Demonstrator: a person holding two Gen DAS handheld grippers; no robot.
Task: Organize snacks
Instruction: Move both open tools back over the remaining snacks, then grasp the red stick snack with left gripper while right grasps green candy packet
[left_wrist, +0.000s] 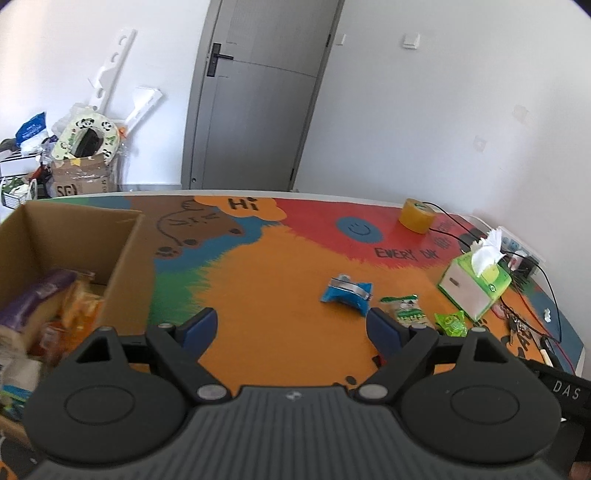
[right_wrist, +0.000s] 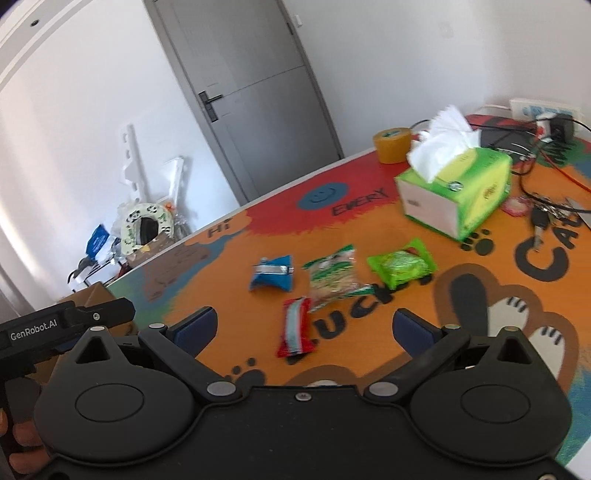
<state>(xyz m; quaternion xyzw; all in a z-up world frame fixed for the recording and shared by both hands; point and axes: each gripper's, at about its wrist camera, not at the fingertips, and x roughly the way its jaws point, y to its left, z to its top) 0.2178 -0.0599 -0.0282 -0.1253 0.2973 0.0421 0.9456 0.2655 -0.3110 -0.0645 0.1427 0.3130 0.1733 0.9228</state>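
Several snack packets lie on the colourful table mat: a blue packet (left_wrist: 346, 294) (right_wrist: 272, 277), a clear green-topped bag (left_wrist: 404, 310) (right_wrist: 334, 277), a bright green packet (left_wrist: 450, 322) (right_wrist: 400, 266) and a red bar (right_wrist: 295, 326). A cardboard box (left_wrist: 74, 236) at the left holds more snacks, among them a purple pack (left_wrist: 35, 299). My left gripper (left_wrist: 291, 330) is open above bare mat, left of the blue packet. My right gripper (right_wrist: 304, 330) is open, the red bar lying on the mat between its fingers.
A green tissue box (left_wrist: 474, 284) (right_wrist: 458, 192), a tape roll (left_wrist: 416, 215) (right_wrist: 392, 144), keys (right_wrist: 541, 218) and cables (left_wrist: 532, 258) crowd the table's right side. The other hand-held gripper (right_wrist: 66, 325) shows at the left. Behind stand a grey door (left_wrist: 255, 92) and floor clutter (left_wrist: 74, 147).
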